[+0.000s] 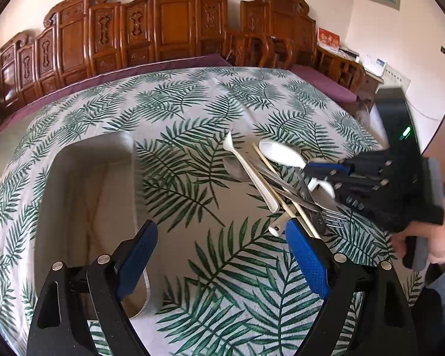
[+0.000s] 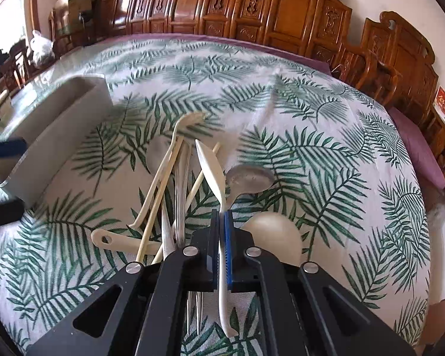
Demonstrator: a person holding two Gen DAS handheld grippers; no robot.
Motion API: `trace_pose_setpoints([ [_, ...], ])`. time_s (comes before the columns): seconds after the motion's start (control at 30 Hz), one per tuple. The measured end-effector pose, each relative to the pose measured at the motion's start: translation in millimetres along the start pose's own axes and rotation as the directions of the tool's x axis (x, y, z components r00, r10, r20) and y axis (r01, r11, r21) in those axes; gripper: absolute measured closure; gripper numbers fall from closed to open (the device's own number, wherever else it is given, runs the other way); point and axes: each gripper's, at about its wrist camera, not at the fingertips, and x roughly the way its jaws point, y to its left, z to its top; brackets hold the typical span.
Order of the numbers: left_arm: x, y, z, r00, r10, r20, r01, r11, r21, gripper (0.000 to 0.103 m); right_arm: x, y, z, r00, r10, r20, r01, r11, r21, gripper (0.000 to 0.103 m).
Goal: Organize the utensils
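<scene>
Table w/ leaf-print cloth (image 1: 192,101) fills most of view; carved wood bench (image 1: 163,20) along far edge. White rectangular bin (image 1: 83,184) sits on cloth at left, long side running near-far. Utensil pile (image 1: 279,184) lies right of bin, well apart: cream spoons, chopsticks, metal fork + spoons crossed over each other. L gripper (image 1: 222,255) low over cloth near the bin, jaws spread wide, holding nothing. R gripper (image 2: 221,237) at pile, jaws clamped on white spoon (image 2: 212,169) handle.

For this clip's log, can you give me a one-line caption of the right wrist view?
Right hand-held gripper shut on a white spoon above the utensil pile on the leaf-print tablecloth.
</scene>
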Motion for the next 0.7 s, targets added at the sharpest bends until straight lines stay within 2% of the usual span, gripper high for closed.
trace_pose_setpoints([
  [0.3, 27, -18, 17, 0.999, 0.029, -0.033, -0.029, 0.999, 0.014, 0.021, -21, -28, 1, 0.998, 0.023, 0.059, -0.027, 0.997, 0.073, 0.099],
  [0.5, 60, -28, 52, 0.998, 0.041, -0.052, -0.042, 0.999, -0.01, 0.036, -26, -37, -1, 0.997, 0.017, 0.072, -0.024, 0.996, 0.088, 0.099],
  [0.57, 70, -29, 62, 0.997, 0.056, -0.058, -0.057, 0.998, -0.013, 0.045, -27, -40, -2, 0.997, 0.02, 0.077, -0.027, 0.995, 0.092, 0.099],
  [0.7, 91, -25, 81, 0.993, 0.091, -0.076, -0.093, 0.996, -0.019, 0.053, -33, -49, -1, 0.995, 0.033, 0.097, -0.045, 0.992, 0.117, 0.099],
])
